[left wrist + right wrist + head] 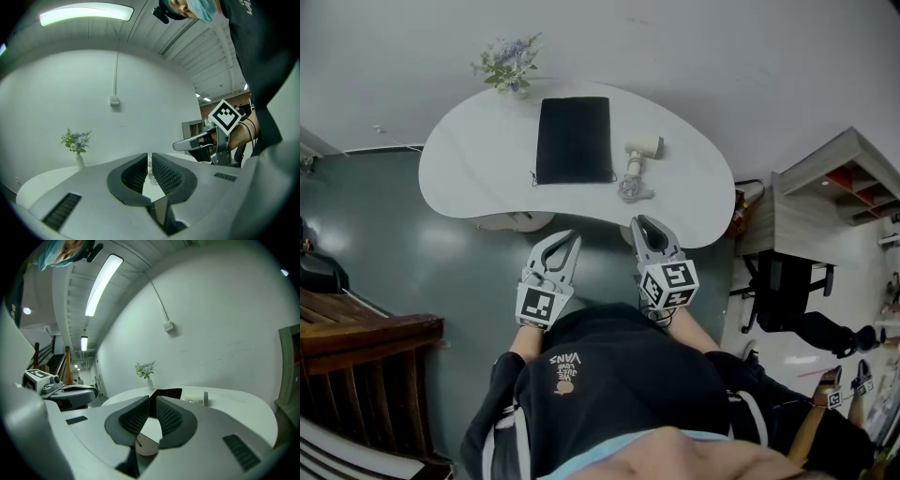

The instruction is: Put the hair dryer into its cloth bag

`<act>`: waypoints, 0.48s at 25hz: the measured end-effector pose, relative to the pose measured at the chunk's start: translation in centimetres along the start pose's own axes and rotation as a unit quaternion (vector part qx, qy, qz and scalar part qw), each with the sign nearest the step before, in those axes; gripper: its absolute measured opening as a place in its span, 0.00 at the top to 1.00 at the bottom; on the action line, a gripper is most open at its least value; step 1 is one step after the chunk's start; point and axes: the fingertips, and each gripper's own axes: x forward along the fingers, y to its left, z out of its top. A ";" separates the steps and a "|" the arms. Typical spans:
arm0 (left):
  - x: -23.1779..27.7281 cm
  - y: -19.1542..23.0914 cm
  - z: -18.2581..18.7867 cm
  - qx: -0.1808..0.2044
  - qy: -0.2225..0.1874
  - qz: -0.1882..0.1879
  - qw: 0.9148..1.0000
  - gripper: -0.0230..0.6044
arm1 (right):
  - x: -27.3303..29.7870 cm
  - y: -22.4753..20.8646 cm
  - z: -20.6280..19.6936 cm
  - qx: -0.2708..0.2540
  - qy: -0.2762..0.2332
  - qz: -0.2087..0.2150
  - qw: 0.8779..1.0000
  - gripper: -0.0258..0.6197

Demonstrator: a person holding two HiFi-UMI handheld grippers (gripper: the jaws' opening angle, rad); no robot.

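the hair dryer (642, 147) is small and cream-white, lying on its side on the white bean-shaped table (469, 159), its short barrel at the far end and its handle running toward the person. its grey cord (634, 189) is bunched in a loose knot at the handle's near end. just beside it to the left, not touching, lies the cloth bag (574, 139): black, rectangular and flat, with thin drawstring ends showing at its near corners. a vase of pale blue flowers (510, 66) stands at the table's far edge, beyond the bag. the left gripper (571, 235) and right gripper (639, 223) hang side by side short of the table's near edge. both have their jaws drawn together with nothing between them, and both are well apart from dryer and bag.
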 end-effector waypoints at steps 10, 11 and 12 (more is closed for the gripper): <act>3.4 7.8 -2.7 0.005 0.022 -0.062 0.998 0.92 | 7.1 -0.4 0.4 0.026 -0.001 -0.067 0.997 0.89; 3.7 8.5 -3.0 0.005 0.024 -0.070 0.997 0.92 | 7.6 -0.4 0.4 0.028 -0.002 -0.075 0.997 0.89; 4.0 9.1 -3.3 0.006 0.026 -0.078 0.997 0.92 | 8.1 -0.4 0.4 0.029 -0.003 -0.083 0.996 0.89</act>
